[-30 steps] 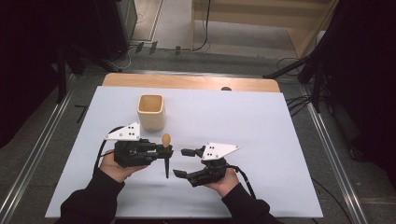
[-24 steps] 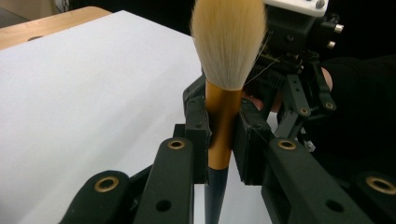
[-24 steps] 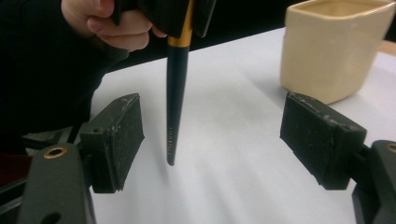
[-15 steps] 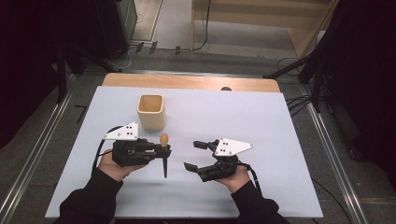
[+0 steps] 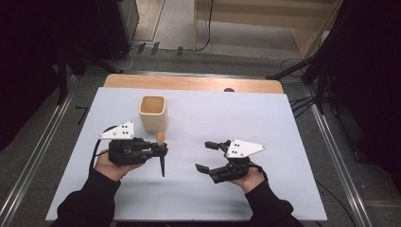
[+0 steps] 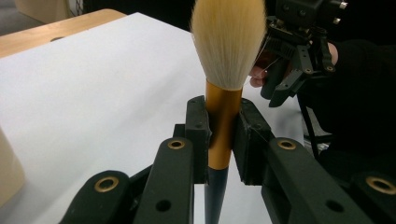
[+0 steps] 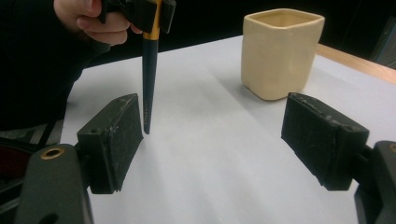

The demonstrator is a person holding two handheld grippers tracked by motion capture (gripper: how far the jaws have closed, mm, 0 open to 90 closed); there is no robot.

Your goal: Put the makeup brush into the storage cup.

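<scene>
Left gripper clamps brush (bristles up); right gripper empty.

A soft, pale-bristled makeup brush with a glossy gold metal ferrule and smooth dark handle sits between matt black plastic jaws faced with rough, grainy pads. The cream square cup looks like matt ceramic with a faintly uneven skin. A smooth matt white sheet covers the light wooden tabletop.
</scene>
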